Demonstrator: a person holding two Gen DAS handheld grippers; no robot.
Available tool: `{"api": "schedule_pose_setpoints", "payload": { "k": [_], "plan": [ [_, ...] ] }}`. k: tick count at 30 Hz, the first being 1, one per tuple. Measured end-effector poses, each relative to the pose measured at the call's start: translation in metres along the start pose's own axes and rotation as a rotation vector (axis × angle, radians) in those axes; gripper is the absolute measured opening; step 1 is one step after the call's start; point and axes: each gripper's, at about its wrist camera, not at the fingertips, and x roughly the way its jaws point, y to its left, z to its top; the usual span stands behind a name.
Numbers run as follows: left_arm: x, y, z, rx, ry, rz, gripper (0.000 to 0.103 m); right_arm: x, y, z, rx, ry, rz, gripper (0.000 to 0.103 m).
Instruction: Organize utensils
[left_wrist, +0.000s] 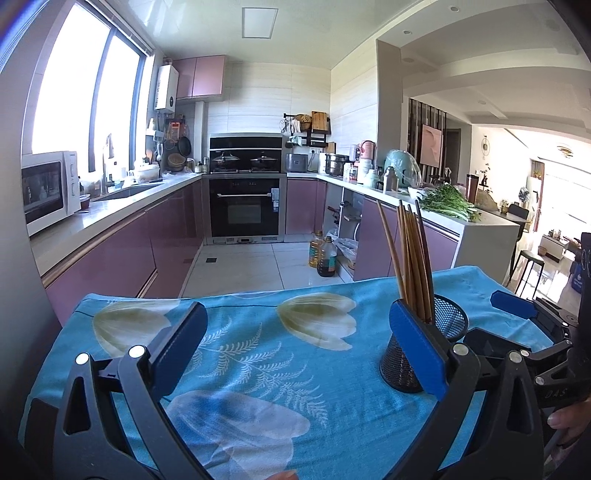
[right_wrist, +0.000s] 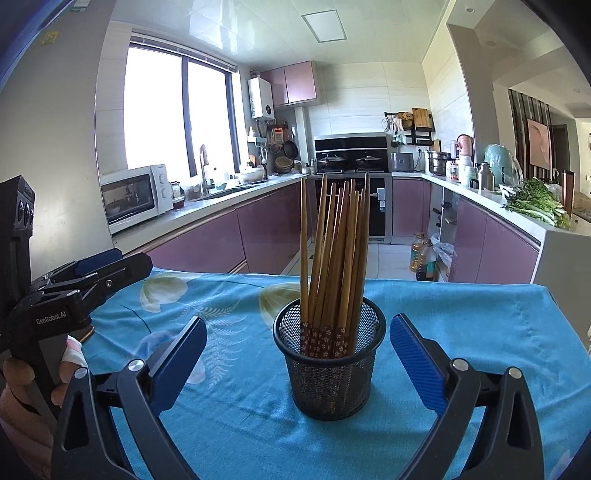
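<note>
I am holding my left gripper (left_wrist: 295, 347) wide open and empty over the blue cloth (left_wrist: 258, 332); my right gripper (right_wrist: 295, 354) is flanking, not touching, the mesh holder (right_wrist: 327, 373) keeping chopsticks (right_wrist: 332, 258) upright.

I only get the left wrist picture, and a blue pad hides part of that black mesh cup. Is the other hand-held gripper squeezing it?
Observer: No. In the right wrist view the right hand-held gripper is open, and the mesh cup stands free between its pads.
Operator: What do the chopsticks look like lower down?
Observer: The chopsticks have a red flowered pattern on their lower ends, inside the cup.
</note>
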Motion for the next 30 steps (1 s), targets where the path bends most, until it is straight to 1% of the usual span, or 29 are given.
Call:
{"api": "schedule_pose_setpoints", "payload": {
  "k": [7, 12, 14, 16, 19, 25, 30],
  "plan": [
    [-0.01, 0.001, -0.005, -0.009, -0.01, 0.022, 0.097, -0.006, 0.006, -0.003, 0.015, -0.017, -0.013, 0.096],
    [-0.018, 0.002, -0.009, -0.017, -0.027, 0.037, 0.097, -0.011, 0.013, -0.005, -0.004, -0.037, -0.036, 0.096],
    [-0.022, 0.003, -0.01, -0.02, -0.038, 0.057, 0.097, -0.012, 0.017, -0.007, -0.008, -0.042, -0.049, 0.096],
    [-0.025, 0.003, -0.011, -0.021, -0.044, 0.068, 0.097, -0.016, 0.021, -0.009, -0.018, -0.066, -0.066, 0.096],
    [-0.028, 0.004, -0.013, -0.021, -0.052, 0.079, 0.097, -0.018, 0.026, -0.01, -0.024, -0.078, -0.074, 0.096],
    [-0.032, 0.002, -0.018, -0.018, -0.054, 0.09, 0.097, -0.022, 0.033, -0.012, -0.038, -0.098, -0.094, 0.096],
    [-0.039, 0.002, -0.018, -0.013, -0.068, 0.103, 0.097, -0.024, 0.034, -0.012, -0.034, -0.107, -0.095, 0.096]
  ]
}}
